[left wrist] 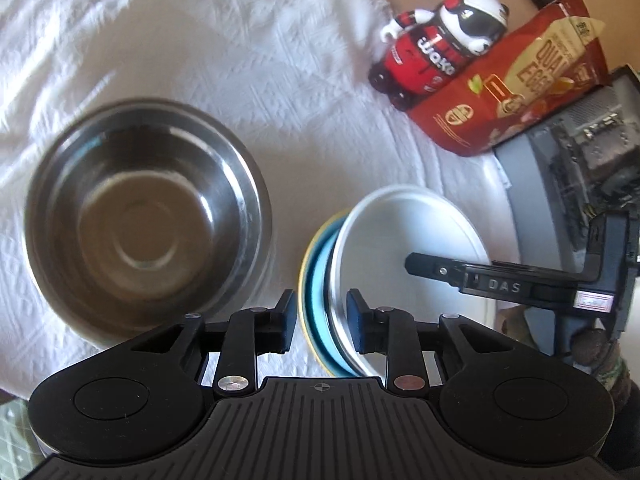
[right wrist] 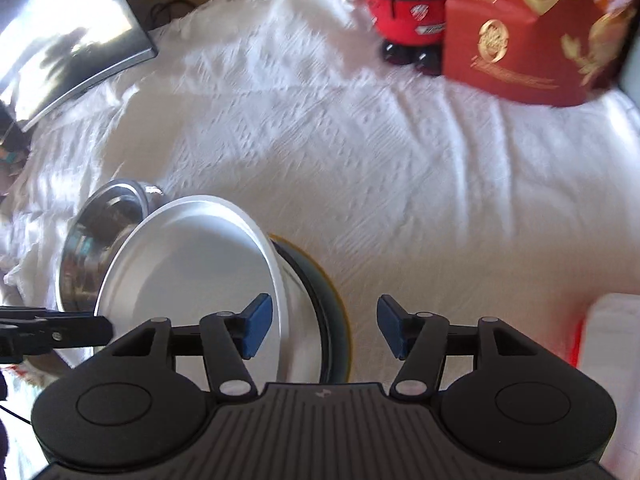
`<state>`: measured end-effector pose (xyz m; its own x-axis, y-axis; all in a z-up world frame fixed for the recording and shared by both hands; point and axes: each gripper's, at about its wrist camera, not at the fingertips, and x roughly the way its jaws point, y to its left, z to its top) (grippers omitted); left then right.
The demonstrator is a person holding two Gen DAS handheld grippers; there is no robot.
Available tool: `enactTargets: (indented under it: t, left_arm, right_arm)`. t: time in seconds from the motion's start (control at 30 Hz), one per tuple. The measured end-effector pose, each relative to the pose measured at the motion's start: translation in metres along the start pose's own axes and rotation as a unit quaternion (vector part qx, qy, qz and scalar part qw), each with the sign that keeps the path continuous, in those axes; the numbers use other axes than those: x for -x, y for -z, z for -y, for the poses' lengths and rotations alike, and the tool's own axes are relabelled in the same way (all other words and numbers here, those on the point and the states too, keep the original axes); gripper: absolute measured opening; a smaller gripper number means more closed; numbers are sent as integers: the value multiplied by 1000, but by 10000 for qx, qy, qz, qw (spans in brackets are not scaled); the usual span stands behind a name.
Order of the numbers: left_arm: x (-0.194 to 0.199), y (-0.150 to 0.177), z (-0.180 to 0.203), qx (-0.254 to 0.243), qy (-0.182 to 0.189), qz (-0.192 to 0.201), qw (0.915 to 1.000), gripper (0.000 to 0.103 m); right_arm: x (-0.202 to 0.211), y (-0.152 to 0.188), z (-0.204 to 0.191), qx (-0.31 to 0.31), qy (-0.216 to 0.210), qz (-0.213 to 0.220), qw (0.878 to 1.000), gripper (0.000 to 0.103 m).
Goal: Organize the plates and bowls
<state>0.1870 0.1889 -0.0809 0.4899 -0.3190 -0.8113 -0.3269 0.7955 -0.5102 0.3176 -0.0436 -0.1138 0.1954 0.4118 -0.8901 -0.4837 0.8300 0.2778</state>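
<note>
Left gripper [left wrist: 321, 322]: pads clamped on the rims of the plate stack, holding it tilted on edge
Plate stack [left wrist: 320, 280]: white plate [left wrist: 400, 236], blue one, yellow one, just right of the steel bowl [left wrist: 148, 208]
Right gripper [right wrist: 325, 328]: jaws wide apart, white plate's rim between them, nothing gripped
Steel bowl: upright on the white tablecloth [left wrist: 260, 60]
Behind the bowl, far right: panda figure [left wrist: 440, 36], red quail egg bag [left wrist: 520, 80]

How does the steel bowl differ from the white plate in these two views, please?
The steel bowl is deep, shiny metal; the white plate is shallow and matte. The steel bowl sits flat on the tablecloth; the white plate is tipped up on edge with others, gripped by the left gripper. Both are round and empty.
</note>
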Motion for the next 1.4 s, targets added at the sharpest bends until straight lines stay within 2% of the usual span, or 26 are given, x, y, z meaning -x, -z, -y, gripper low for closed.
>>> enactTargets:
  t: [0.17, 0.3, 0.43, 0.53, 0.7, 0.83, 0.97, 1.1, 1.2, 1.23, 1.27, 1.4]
  left_arm:
    - [-1, 0, 7, 76, 8, -33, 10000, 29]
    - [-7, 9, 9, 228, -271, -132, 9993, 30]
    - [-5, 20, 13, 469, -370, -65, 9982, 32]
    - [-3, 26, 13, 705, -482, 88, 9963, 37]
    - [-9, 32, 12, 821, -712, 155, 9940, 54]
    - [-15, 29, 11, 653, -749, 110, 9950, 55]
    - [-20, 29, 7, 612, -652, 51, 9960, 55]
    - [-30, 31, 6, 608, -395, -9, 9974, 50]
    - [-40, 31, 8, 682, -18, -133, 9976, 50]
    - [-43, 31, 8, 714, 104, -198, 9972, 53]
    - [-46, 30, 10, 690, 128, -247, 9972, 56]
    - [-51, 30, 19, 521, 8, -303, 9982, 56]
  right_arm:
    - [-3, -8, 3, 232, -449, -10, 9987, 61]
    - [-19, -8, 7, 304, -663, -288, 9969, 61]
    - [-36, -2, 12, 269, -973, -608, 9930, 61]
    - [-41, -3, 15, 273, -1156, -624, 9910, 64]
    - [-42, -7, 17, 278, -1144, -546, 9915, 65]
    - [-39, -1, 17, 200, -1075, -504, 9927, 65]
    - [-33, 8, 14, -2, -977, -460, 9942, 65]
    - [-31, 14, 13, -231, -906, -339, 9950, 65]
    - [-31, 17, 15, -426, -860, -317, 9949, 65]
    - [-31, 19, 16, -464, -848, -310, 9948, 65]
    - [-31, 20, 16, -490, -837, -314, 9948, 65]
    - [-32, 26, 15, -481, -871, -356, 9944, 65]
